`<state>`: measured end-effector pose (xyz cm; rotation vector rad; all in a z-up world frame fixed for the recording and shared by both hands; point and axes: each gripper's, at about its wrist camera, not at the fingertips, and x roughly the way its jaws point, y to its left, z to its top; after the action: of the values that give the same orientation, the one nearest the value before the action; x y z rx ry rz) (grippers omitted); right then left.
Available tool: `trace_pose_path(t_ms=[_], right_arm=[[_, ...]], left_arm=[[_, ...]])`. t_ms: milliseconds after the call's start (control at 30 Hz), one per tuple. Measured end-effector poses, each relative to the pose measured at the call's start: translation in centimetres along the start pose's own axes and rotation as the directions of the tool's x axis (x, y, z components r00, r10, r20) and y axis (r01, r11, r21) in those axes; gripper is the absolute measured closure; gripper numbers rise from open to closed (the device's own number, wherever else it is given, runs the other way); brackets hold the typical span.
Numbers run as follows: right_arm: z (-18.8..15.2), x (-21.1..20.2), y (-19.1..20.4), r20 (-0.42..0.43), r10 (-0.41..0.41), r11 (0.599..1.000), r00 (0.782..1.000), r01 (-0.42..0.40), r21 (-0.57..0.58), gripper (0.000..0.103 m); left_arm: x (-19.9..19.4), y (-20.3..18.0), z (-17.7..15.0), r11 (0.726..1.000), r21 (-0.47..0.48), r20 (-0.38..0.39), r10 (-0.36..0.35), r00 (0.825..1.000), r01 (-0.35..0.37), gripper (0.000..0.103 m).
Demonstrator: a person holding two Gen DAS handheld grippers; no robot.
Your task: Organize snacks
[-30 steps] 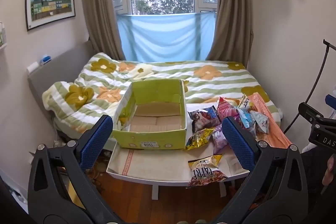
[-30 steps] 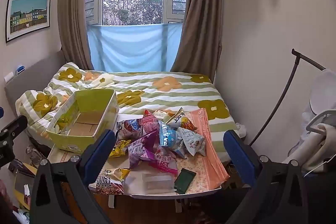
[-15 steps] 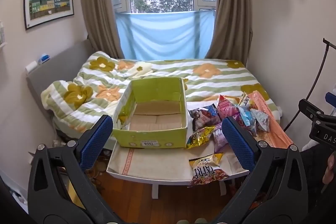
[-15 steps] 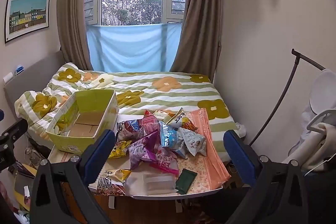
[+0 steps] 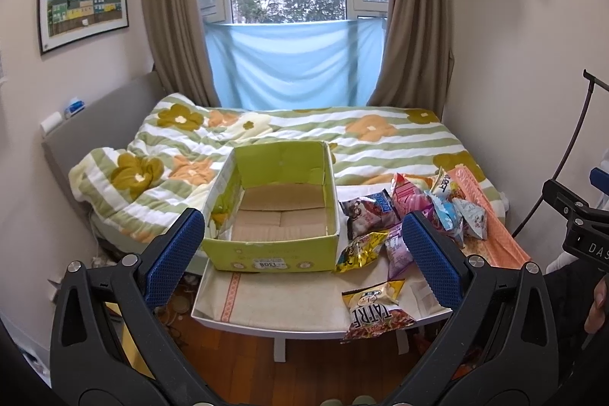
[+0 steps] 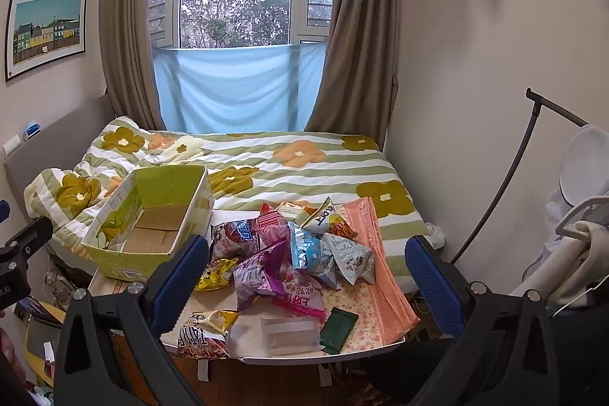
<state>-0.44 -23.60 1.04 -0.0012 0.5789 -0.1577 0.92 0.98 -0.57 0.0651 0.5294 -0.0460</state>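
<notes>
An empty yellow-green cardboard box (image 5: 274,215) (image 6: 152,227) stands on the left of a small white table (image 5: 281,307) (image 6: 365,345). A heap of snack packets (image 5: 415,215) (image 6: 293,250) lies to its right. A yellow and red packet (image 5: 375,309) (image 6: 205,333) lies at the table's front edge. A dark green packet (image 6: 338,328) and a clear plastic bag (image 6: 281,331) lie near the front too. My left gripper (image 5: 304,257) is open and empty, held back from the table. My right gripper (image 6: 308,276) is open and empty, also short of the table.
The table stands against a bed with a flowered quilt (image 5: 297,139) (image 6: 289,162). A peach cloth (image 5: 491,234) (image 6: 380,276) covers the table's right side. A black floor-lamp pole (image 6: 506,189) and a white fan (image 6: 582,162) stand at the right wall. Clutter lies on the floor at the left (image 6: 42,330).
Both views have drifted slightly; the table and box sit a little higher in frame. Both grippers stay open and nothing on the table has moved.
</notes>
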Motion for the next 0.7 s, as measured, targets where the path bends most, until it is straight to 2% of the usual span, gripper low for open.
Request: trace_pose_path(t_ms=[700], right_arm=[[0.19,-0.01,0.65,0.000,0.001,1.000,1.000,-0.001,-0.001,0.000]], left_arm=[[0.49,-0.05,0.19,1.000,0.002,0.001,-0.006,1.000,0.006,0.000]])
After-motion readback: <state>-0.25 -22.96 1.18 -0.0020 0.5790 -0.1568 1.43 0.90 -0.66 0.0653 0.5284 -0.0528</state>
